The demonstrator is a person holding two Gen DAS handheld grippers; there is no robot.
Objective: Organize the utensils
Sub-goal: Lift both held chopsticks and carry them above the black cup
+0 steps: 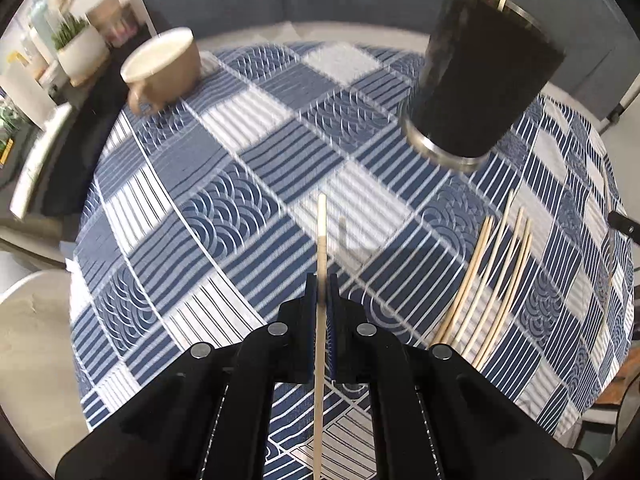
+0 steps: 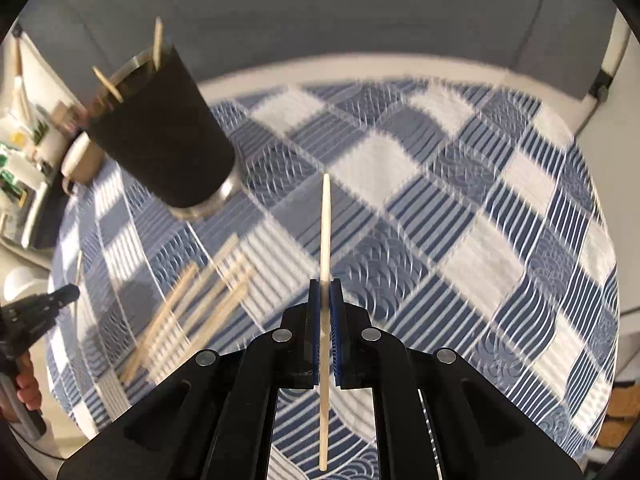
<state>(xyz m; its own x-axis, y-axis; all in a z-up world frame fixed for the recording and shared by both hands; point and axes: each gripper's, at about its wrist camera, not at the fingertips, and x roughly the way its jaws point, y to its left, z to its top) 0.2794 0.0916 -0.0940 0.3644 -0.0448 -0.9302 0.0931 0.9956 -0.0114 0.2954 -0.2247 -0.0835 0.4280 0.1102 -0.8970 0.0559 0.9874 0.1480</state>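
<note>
My left gripper [image 1: 322, 280] is shut on a pale wooden chopstick [image 1: 321, 232] that sticks out ahead of the jaws, above the tablecloth. My right gripper [image 2: 325, 286] is likewise shut on a second chopstick [image 2: 325, 220], held clear of the cloth. A black cylindrical holder [image 1: 482, 80] with a metal rim stands on the table at the upper right and holds a couple of chopsticks; the same holder [image 2: 160, 132] shows at the upper left in the right wrist view. Several loose chopsticks [image 1: 492, 276] lie on the cloth to the right, and the same pile [image 2: 192, 304] lies left of my right gripper.
A blue-and-white patterned tablecloth [image 1: 240, 184] covers the round table. A tan mug [image 1: 162, 68] sits at the far left edge. A potted plant [image 1: 80, 48] and shelf clutter stand beyond. The left gripper [image 2: 44, 304] and a hand [image 2: 28, 392] show at the left edge.
</note>
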